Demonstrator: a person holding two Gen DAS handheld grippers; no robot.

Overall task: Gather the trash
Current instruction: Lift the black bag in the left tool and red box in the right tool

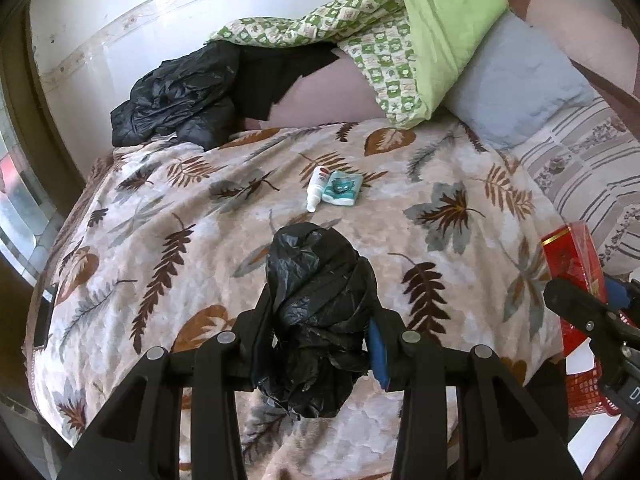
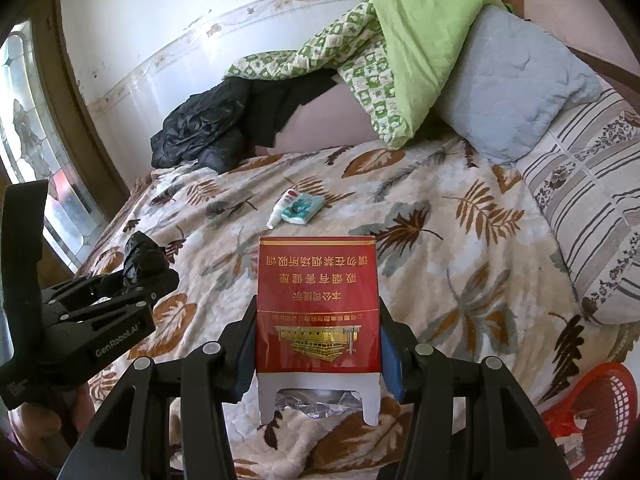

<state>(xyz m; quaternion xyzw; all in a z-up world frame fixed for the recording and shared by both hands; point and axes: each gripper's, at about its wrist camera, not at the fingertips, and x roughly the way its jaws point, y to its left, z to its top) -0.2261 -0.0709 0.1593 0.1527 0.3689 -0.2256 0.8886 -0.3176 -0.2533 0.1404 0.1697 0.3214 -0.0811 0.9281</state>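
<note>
**A lived-in home bedroom**

A bed (image 1: 280, 208) is filling both views, and a plush leaf-patterned blanket (image 2: 460, 264) is covering it. A green checked quilt (image 1: 380, 40) is lying bunched near the head end, beside a pale blue pillow (image 2: 508, 92) and a striped pillow (image 2: 580, 208). Dark clothing (image 1: 176, 96) is lying crumpled against the white wall (image 2: 160, 20), where a floral border is running along. A window (image 2: 24, 120) with patterned glass is letting in daylight at the left.
</note>
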